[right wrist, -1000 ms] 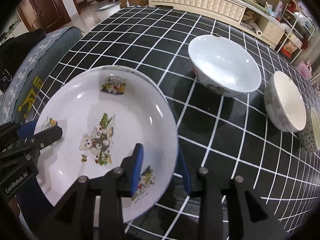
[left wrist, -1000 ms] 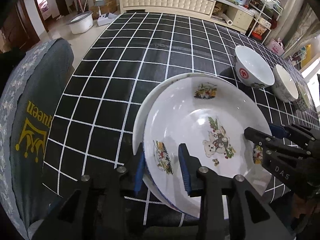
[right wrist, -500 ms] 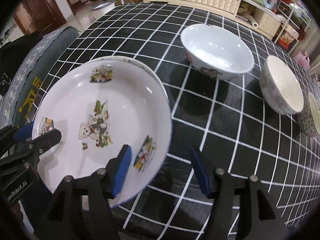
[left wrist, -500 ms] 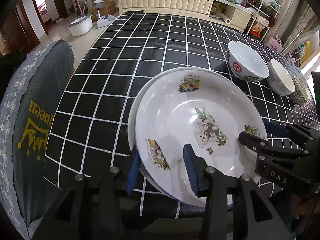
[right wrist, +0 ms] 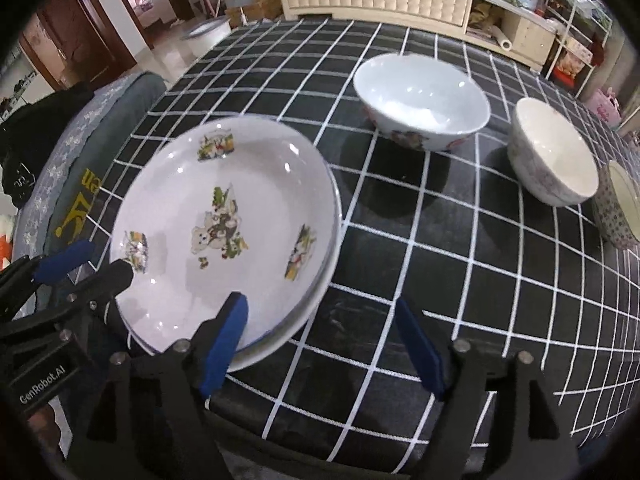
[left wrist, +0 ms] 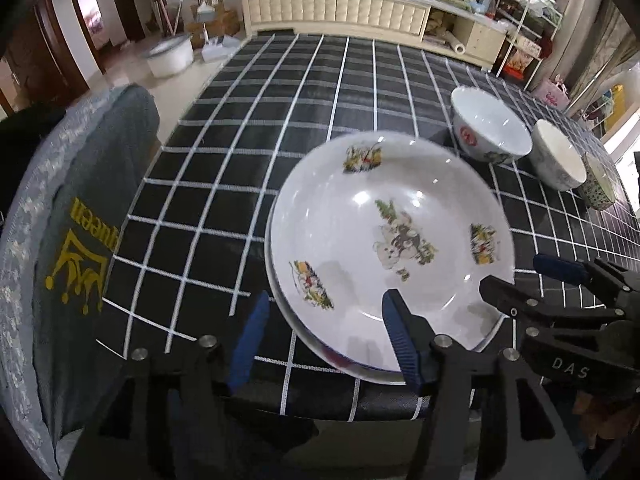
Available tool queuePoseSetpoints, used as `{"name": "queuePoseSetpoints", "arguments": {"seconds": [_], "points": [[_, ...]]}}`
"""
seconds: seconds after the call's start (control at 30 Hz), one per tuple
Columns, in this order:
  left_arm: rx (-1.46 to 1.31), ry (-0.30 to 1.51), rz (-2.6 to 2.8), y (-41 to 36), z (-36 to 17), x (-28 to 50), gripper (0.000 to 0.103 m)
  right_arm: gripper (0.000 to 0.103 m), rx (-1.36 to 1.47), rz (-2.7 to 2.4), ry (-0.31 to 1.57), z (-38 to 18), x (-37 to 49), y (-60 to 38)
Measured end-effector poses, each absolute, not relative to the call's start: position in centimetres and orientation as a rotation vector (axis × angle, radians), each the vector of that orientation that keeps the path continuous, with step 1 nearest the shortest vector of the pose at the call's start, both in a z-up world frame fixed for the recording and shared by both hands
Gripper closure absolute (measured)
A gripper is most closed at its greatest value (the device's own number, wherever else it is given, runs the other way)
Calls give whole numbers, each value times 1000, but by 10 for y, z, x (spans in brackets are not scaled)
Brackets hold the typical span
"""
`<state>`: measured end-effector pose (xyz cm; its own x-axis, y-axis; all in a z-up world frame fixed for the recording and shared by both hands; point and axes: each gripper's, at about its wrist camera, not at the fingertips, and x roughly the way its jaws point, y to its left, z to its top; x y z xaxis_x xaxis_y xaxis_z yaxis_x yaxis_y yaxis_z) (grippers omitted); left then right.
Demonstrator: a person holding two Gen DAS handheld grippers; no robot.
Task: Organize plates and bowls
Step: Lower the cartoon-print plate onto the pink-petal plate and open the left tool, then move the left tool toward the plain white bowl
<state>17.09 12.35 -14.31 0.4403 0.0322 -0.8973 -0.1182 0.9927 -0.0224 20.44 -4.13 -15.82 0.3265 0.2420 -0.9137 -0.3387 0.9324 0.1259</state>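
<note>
A white plate with a bear picture (left wrist: 392,240) (right wrist: 224,220) lies stacked on a second white plate (right wrist: 320,292) near the table's front edge. My left gripper (left wrist: 324,320) (right wrist: 90,268) straddles its near-left rim. The jaws are opening and the pads are clear of the rim. My right gripper (right wrist: 320,316) (left wrist: 524,276) straddles the near-right rim. Its jaws are also opening, one pad over the plate and one over the cloth, neither touching. Behind stand a large white bowl (left wrist: 492,132) (right wrist: 420,100), a smaller bowl (left wrist: 558,160) (right wrist: 552,160) and a patterned cup (left wrist: 600,188) (right wrist: 620,208).
A black tablecloth with white grid lines (left wrist: 280,120) (right wrist: 440,240) covers the table. A chair with a grey cover and yellow lettering (left wrist: 80,240) (right wrist: 72,184) stands at the left edge. A cream sideboard (left wrist: 340,12) and a white basin on the floor (left wrist: 170,56) lie beyond.
Both grippers' jaws have widened and come off the top plate's rim. The plate now rests squarely on the lower one. Both grippers have drawn back a little.
</note>
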Motion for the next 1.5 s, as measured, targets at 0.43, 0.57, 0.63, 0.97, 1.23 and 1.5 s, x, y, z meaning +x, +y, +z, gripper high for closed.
{"name": "queuePoseSetpoints", "arguments": {"seconds": [0.43,0.57,0.63,0.97,1.23,1.5], "points": [[-61,991,25,82,-101,167,46,12,-30,297,1048,-111,193,-98],[-53,966,21,70,-91,171,46,11,-11,264,1026,-100,194,-117],[-39,951,16,62,-86,172,46,11,-6,247,1011,-94,195,-126],[-23,919,-54,27,-62,190,46,11,4,220,966,-71,208,-153],[-35,931,-69,21,-53,219,27,11,4,209,957,-62,231,-163],[-19,948,-73,18,-49,248,21,12,0,220,957,-57,259,-160]]}}
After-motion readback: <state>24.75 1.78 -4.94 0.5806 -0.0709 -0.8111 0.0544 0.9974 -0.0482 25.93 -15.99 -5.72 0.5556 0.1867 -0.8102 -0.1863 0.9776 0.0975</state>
